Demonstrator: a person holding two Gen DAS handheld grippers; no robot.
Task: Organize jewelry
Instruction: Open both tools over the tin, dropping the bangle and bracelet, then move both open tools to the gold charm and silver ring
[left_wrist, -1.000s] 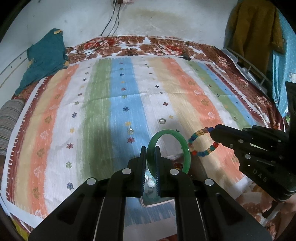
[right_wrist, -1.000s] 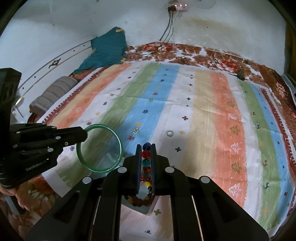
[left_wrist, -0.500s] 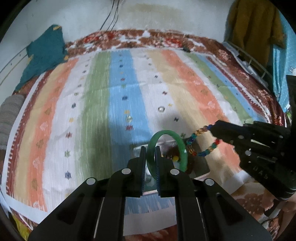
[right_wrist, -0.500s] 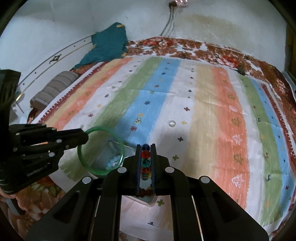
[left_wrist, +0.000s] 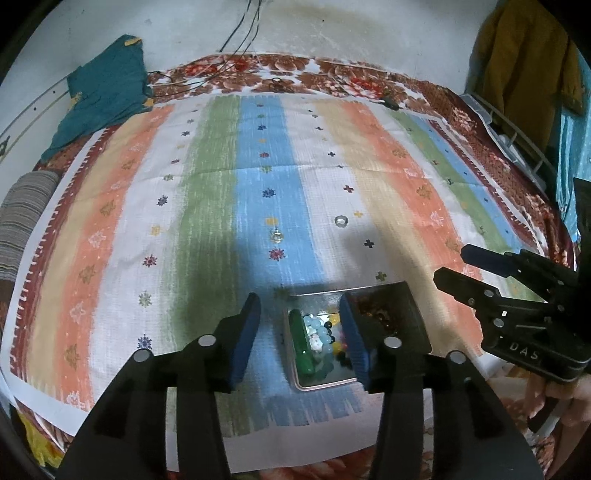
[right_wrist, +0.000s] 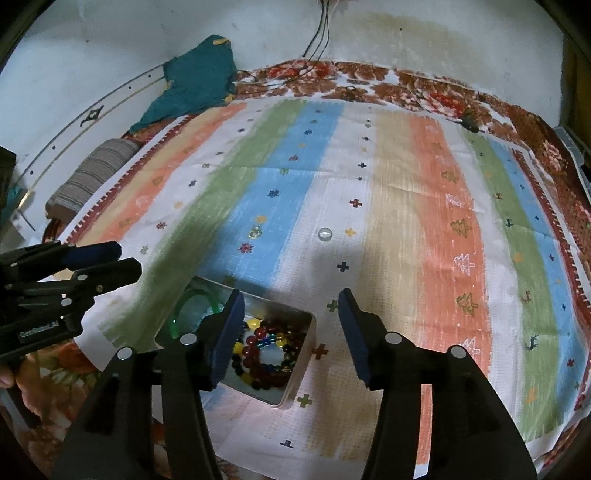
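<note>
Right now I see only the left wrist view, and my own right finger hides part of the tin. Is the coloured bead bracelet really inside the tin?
Observer: Yes. In the right wrist view the bead bracelet lies inside the tin, on the bottom toward its right wall, among other dark and yellow beads.
Operator: Thank you. I see the right gripper only from its side. Does it hold anything?
Observer: No. The right gripper has its jaws wide apart and there is nothing between them. It hangs over the right edge of the tin.
</note>
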